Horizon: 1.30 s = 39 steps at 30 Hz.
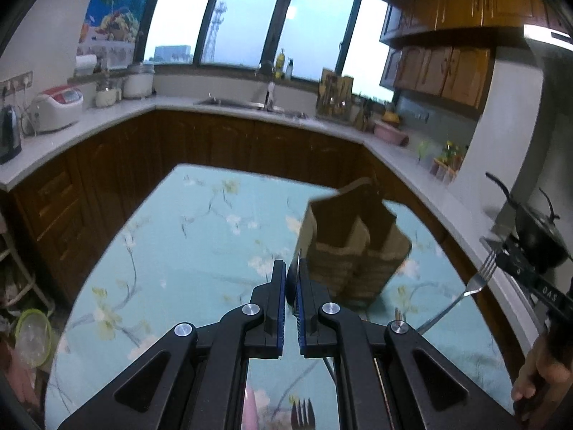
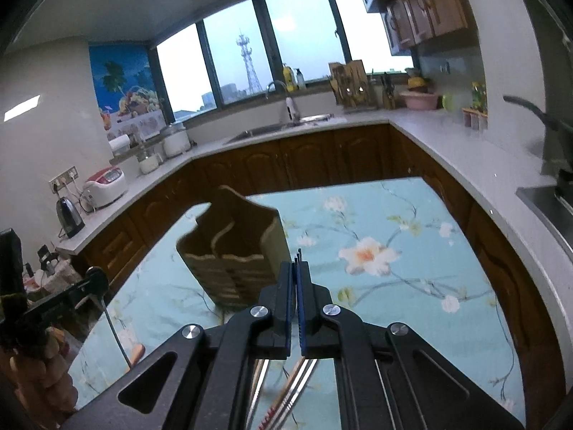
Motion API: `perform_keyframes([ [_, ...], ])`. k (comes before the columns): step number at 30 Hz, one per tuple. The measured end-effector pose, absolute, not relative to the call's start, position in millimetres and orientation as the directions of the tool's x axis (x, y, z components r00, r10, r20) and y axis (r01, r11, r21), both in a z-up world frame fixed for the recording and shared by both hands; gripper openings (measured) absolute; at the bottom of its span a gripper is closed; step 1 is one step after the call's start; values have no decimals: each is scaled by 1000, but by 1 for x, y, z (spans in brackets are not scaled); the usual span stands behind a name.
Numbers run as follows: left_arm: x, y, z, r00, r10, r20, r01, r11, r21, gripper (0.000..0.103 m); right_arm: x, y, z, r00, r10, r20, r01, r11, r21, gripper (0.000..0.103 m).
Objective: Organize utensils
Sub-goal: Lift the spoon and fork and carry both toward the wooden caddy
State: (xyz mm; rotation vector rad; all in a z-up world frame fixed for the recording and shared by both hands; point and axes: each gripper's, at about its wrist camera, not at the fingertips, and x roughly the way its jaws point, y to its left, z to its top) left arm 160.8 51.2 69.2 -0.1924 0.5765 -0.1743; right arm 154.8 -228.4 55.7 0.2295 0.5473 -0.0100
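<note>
Steel fork point(image 1: 480, 279) pinched in right gripper point(image 2: 296, 267), one utensil edge-on in left gripper point(image 1: 293, 279), one wooden holder point(image 1: 354, 240).

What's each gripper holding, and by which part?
Left gripper pinches a spoon by its bowl. Right gripper clamps a fork near its tines, handle hanging down.

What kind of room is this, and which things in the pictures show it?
It looks like a home kitchen. A sink with a tap sits under the windows, wooden cabinets run below the pale countertop, and a rice cooker stands beside a kettle.
</note>
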Motion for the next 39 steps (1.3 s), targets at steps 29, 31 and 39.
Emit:
perform_keyframes([
  [29,301,-47,-1,945,6,-327,-39,994,-97,4,286,-196,87,923,-41,-383,37,999,-19,2],
  [31,309,-57,-12,940,11,-340,-41,996,-82,4,293,-192,76,913,-28,-406,24,1000,-15,2],
  [39,332,-69,-26,923,-11,-385,-16,998,-65,4,307,-195,42,878,20,-478,0,999,42,2],
])
